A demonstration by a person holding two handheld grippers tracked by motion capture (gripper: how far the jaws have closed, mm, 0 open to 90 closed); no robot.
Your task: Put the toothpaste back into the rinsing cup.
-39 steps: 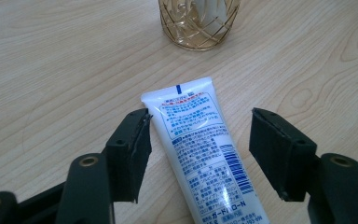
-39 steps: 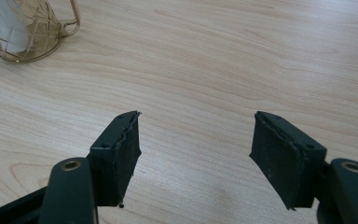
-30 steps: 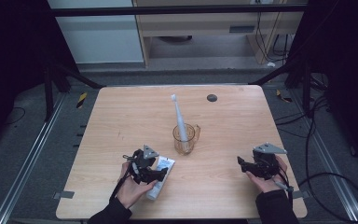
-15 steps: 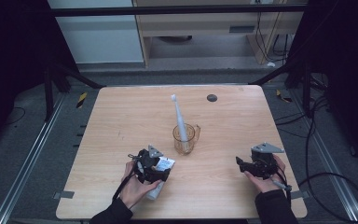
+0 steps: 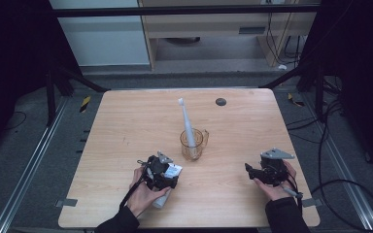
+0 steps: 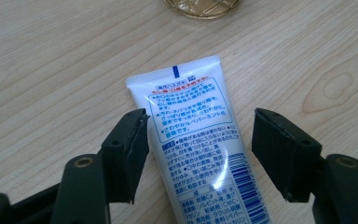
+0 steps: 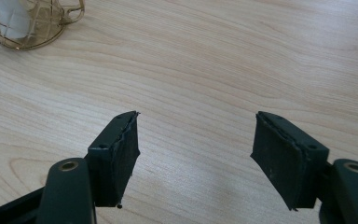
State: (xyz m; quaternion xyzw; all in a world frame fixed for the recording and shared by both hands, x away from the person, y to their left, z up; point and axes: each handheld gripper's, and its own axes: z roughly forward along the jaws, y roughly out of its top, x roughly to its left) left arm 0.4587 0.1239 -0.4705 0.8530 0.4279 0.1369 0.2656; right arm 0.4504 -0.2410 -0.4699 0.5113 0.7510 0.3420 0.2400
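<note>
A white toothpaste tube (image 6: pixel 193 140) with blue and red print lies flat on the wooden table (image 5: pixel 126 126). My left gripper (image 6: pixel 198 149) hangs low over it, open, one jaw on each side of the tube and neither touching it. In the high view the left gripper (image 5: pixel 162 174) covers most of the tube (image 5: pixel 174 171). Just beyond stands a clear amber cup (image 5: pixel 193 144) holding a white toothbrush (image 5: pixel 186 119) upright. My right gripper (image 5: pixel 252 171) rests open at the front right with nothing between its jaws; in its own view the right gripper (image 7: pixel 196 149) faces bare wood.
A small dark round disc (image 5: pixel 220 101) lies near the table's far edge. The cup's base (image 6: pixel 200 7) shows at the top of the left gripper view, and the cup (image 7: pixel 28 21) sits in the upper left corner of the right gripper view.
My left gripper has crept a little to the right along the tube, toward the cup. The right gripper has shifted slightly left. Both stay open.
</note>
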